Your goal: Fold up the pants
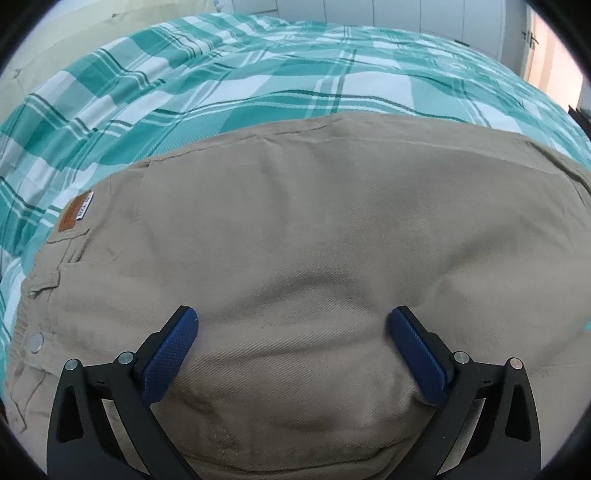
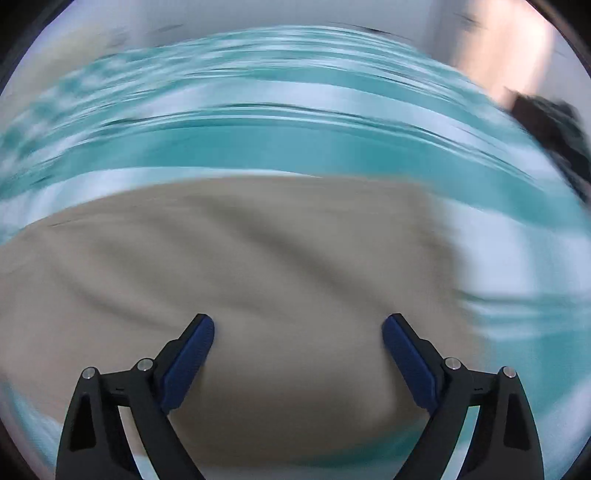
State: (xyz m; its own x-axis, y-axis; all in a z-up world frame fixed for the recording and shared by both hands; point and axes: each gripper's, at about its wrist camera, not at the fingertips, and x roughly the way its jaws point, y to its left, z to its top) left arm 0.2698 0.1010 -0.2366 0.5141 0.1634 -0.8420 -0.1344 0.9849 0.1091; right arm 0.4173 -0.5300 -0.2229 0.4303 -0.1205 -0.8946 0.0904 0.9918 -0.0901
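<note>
Pants (image 1: pixel 295 240) label (image 1: pixel 75 216) in left view only; right blurred.

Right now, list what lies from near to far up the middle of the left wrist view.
left gripper, open → khaki pants → teal plaid bedsheet → white cabinets

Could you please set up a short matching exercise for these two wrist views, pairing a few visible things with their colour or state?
Things:
1. pants
2. bedsheet
3. leather patch
4. left claw

Descriptions:
A. teal and white plaid
B. open, above the fabric
C. beige, lying on the bed
D. brown, near the waistband

Pairs: 1-C, 2-A, 3-D, 4-B
</note>
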